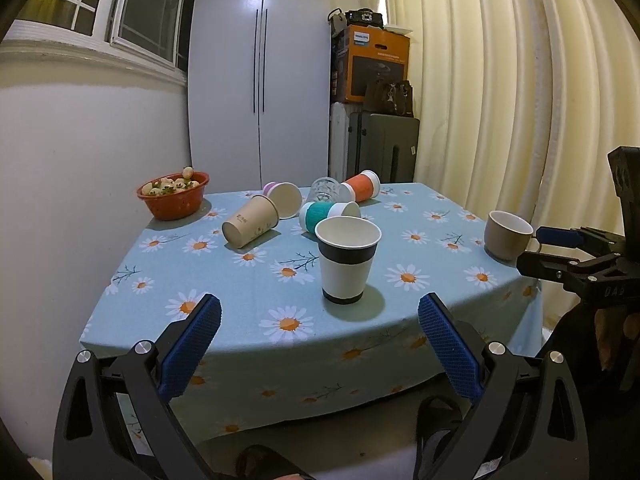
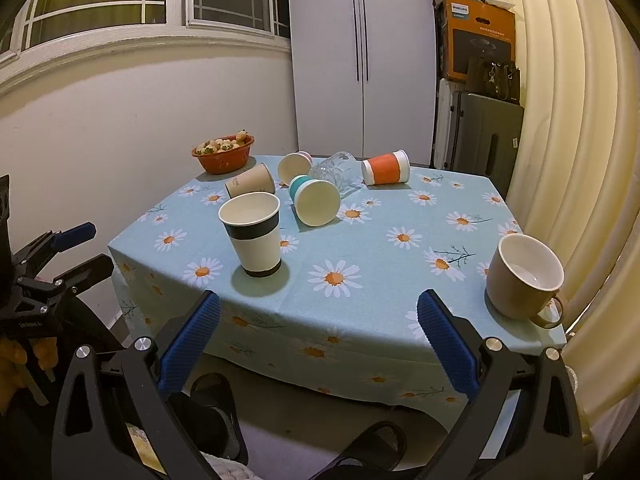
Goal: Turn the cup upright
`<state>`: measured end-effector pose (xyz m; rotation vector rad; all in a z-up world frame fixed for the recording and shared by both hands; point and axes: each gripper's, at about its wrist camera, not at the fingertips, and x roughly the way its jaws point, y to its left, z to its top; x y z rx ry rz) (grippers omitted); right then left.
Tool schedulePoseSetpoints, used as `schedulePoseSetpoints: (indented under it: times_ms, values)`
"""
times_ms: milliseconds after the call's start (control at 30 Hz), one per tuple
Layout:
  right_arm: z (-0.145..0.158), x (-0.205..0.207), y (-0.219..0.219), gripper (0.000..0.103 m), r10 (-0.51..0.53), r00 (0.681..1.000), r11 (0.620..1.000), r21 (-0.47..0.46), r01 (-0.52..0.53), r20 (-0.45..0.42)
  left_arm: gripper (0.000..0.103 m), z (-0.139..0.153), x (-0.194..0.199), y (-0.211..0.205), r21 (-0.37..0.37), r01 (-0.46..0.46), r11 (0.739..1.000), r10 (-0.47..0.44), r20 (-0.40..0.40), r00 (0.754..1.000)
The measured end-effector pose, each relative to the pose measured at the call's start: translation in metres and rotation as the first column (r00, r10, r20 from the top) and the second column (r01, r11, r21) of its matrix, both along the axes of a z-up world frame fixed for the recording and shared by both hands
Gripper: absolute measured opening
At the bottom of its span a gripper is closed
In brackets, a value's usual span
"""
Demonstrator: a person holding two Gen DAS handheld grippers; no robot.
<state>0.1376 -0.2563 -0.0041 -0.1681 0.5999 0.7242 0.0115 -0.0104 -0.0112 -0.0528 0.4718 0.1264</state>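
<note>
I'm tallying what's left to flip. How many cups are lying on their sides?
5, all clustered at the table's far end: brown cup leftmost, pink cup behind it, teal cup in the middle, glass behind that, orange cup rightmost. None seems hidden.

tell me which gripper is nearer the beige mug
Right. The right gripper sits just off the table edge near the beige mug; the left gripper is farther, in front of the black-banded paper cup.
</note>
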Motion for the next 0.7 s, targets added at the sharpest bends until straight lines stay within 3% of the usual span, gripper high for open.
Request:
schedulePoseSetpoints:
  times_ms: [700]
  values:
    - [-0.0011,0.0023,-0.0028,0.098,-0.010,1.000,1.000,0.001,0.010,-0.006,0.097,0.0006,-0.0003,0.0006,0.002,-0.001,1.000,0.001,-0.003,1.000]
